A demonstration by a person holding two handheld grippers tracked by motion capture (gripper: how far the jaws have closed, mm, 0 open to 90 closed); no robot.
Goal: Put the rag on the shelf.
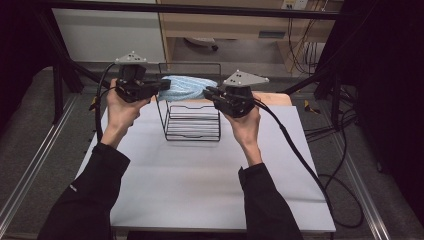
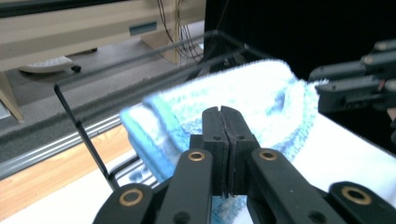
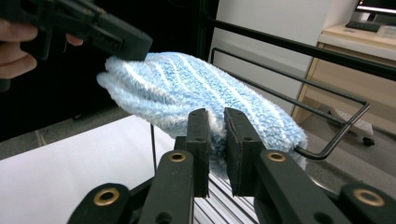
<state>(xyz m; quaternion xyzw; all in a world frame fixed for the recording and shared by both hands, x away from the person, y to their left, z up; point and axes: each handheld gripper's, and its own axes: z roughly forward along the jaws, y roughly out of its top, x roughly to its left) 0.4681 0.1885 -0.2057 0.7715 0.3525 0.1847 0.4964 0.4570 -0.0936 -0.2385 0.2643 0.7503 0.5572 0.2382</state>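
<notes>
Towel [image 1: 186,88] blue-white striped; wire rack [image 1: 193,131] black; table [image 1: 200,175] white.

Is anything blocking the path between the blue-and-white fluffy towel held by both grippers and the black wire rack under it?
Nothing visible does. The blue-and-white striped fluffy towel hangs between the left gripper and right gripper, directly over the black wire rack, whose top is open. The towel already lies against the rack's rear wire.

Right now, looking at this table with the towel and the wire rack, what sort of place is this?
Probably a lab or workshop set up for recording handling work. A bare white table stands inside a black metal frame, loose cables trail over the floor, and office-style wooden furniture sits behind.
</notes>
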